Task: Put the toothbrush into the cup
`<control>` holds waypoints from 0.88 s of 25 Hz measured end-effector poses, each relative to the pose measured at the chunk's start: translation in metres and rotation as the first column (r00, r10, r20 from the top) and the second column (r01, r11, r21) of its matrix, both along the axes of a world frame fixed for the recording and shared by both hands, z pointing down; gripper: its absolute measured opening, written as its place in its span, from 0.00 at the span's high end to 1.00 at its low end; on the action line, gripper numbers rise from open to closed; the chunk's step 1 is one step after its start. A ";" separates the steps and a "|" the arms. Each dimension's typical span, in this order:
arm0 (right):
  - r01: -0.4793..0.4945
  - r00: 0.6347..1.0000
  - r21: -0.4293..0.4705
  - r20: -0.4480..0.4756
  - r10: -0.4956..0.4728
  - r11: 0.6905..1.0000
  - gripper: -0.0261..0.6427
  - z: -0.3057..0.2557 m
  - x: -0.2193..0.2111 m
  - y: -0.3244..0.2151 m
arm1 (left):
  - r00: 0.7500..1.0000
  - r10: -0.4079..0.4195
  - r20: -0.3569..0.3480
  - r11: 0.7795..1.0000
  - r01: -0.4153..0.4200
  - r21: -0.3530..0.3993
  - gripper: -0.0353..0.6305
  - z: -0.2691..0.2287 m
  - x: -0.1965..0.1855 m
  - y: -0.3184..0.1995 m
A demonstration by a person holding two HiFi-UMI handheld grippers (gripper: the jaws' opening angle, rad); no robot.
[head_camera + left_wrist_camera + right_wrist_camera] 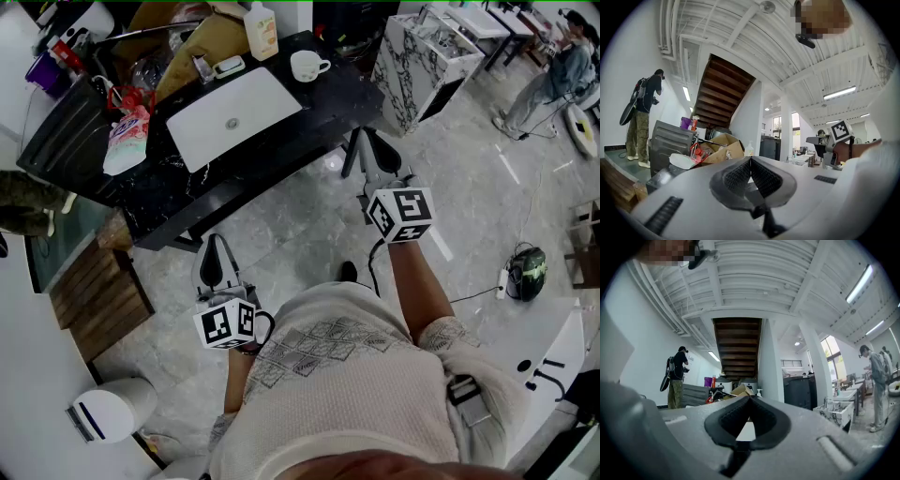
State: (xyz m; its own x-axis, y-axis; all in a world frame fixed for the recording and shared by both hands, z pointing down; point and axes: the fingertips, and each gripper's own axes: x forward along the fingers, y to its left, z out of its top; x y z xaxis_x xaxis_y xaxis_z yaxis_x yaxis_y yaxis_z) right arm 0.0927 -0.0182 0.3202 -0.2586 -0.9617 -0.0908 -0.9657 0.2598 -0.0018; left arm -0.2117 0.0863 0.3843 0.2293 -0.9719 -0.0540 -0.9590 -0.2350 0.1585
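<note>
A white cup point(307, 66) with a handle stands on the black counter point(319, 117), to the right of the white sink basin point(234, 117). I cannot make out a toothbrush in any view. Both grippers are held level over the floor, well short of the counter. My left gripper point(214, 242) is shut with nothing in it, and its ribbed pads meet at the tip point(750, 159). My right gripper point(362, 133) is nearer the counter's front edge, also shut and empty point(749, 398). The cup does not show in either gripper view.
A soap bottle point(262, 30), a small dish point(228, 67), a cardboard box point(723, 151) and a wipes pack point(127, 141) crowd the counter. A marble-patterned cabinet point(422, 56) stands at its right. A white bin point(112, 410) sits on the floor at lower left. Two people stand far off point(555, 80), point(644, 117).
</note>
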 end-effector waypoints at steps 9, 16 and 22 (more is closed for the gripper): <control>0.002 1.000 -0.010 -0.004 -0.002 1.000 0.96 0.003 0.000 0.005 | 1.000 -0.001 -0.004 1.000 0.001 -0.001 0.95 0.000 0.001 0.004; -0.017 1.000 0.005 0.014 0.017 1.000 0.91 0.005 0.003 0.004 | 1.000 -0.007 -0.005 1.000 0.007 -0.016 0.95 0.004 0.000 0.006; -0.003 1.000 -0.031 0.007 0.004 1.000 0.89 0.018 -0.004 -0.007 | 1.000 -0.027 -0.003 0.999 0.027 -0.020 0.95 0.006 -0.008 0.004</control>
